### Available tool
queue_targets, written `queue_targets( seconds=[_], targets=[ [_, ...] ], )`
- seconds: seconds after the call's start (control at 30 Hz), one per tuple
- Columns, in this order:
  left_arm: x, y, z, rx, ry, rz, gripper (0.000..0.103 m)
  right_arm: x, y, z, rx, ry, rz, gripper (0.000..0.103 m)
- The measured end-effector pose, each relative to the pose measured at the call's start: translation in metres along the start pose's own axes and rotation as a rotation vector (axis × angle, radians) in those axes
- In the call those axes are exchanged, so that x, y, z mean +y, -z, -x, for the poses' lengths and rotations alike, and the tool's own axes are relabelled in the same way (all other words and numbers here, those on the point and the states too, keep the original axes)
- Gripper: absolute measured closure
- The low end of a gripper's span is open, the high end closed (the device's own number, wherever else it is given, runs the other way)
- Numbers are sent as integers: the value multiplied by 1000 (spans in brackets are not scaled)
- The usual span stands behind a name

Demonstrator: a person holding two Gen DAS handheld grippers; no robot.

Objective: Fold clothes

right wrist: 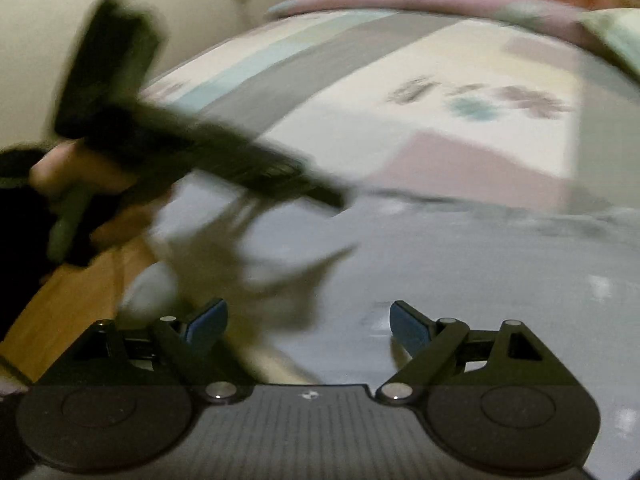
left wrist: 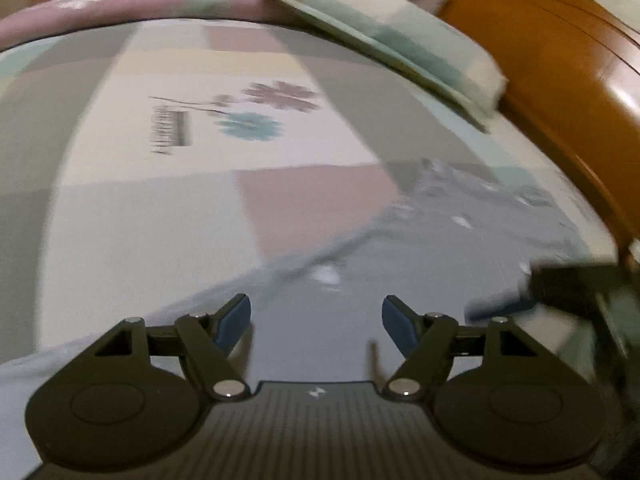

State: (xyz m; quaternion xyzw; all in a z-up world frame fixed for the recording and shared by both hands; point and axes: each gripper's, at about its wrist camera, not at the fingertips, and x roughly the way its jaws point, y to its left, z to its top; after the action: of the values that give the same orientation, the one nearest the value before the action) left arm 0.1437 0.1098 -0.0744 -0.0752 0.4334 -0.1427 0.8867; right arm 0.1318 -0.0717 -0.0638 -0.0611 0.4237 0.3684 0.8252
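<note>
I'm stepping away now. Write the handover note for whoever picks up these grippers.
Left gripper: open, nothing between the pads, over the grey garment.
Right gripper: open, empty, over the same garment.
Garment: lies spread on the bed, near the wooden frame; pillow at the far end.
Done: no fold that can be told; frames are blurred.
Left: grip an edge and fold.
</note>
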Motion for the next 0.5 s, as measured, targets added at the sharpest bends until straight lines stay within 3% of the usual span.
queue_targets(
  seconds=[0.07,0.2,0.37,0.5],
  targets=[
    [-8,2,-12,18,14,-24,29,-20,3,11,-23,88,-54,11],
    [-6,1,-26,-3,-35,-44,28,-49,14,18,-22,213,-139,10],
    [7,-3,9,-8,-64,-33,28,-71,29,14,5,214,-232,8],
    [45,12,60,-42,-186,-7,24,-82,38,15,-5,204,-275,4]
  ],
)
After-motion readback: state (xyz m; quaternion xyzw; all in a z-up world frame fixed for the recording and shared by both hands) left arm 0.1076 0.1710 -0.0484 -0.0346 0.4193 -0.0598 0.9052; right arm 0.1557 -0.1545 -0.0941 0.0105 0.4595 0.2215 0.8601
